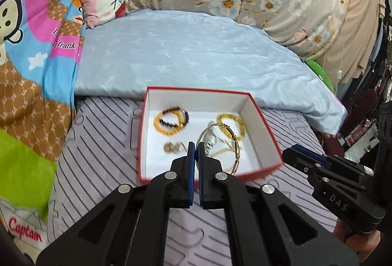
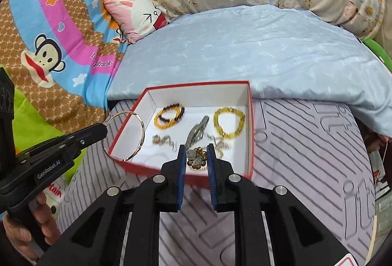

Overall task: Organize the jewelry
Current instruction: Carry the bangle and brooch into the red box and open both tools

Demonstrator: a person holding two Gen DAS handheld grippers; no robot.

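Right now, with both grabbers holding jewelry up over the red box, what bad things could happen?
1. The left gripper pinches the thin gold bangle only at its rim, so the bangle might swing or slip out and land outside the red box.
2. The right gripper holds a small flower-shaped piece by its edges; it could drop and get lost in the bedding.
3. The bangle hangs close to the box's edge and could catch on it, tipping the box.

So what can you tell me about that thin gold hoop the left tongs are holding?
The gold bangle is a thin, shiny metal ring, rose-gold in tone, with a few small raised joints along its rim. The left tongs are shut on its edge, holding it up on edge over the near left corner of the red box. Nothing else seems to touch it.
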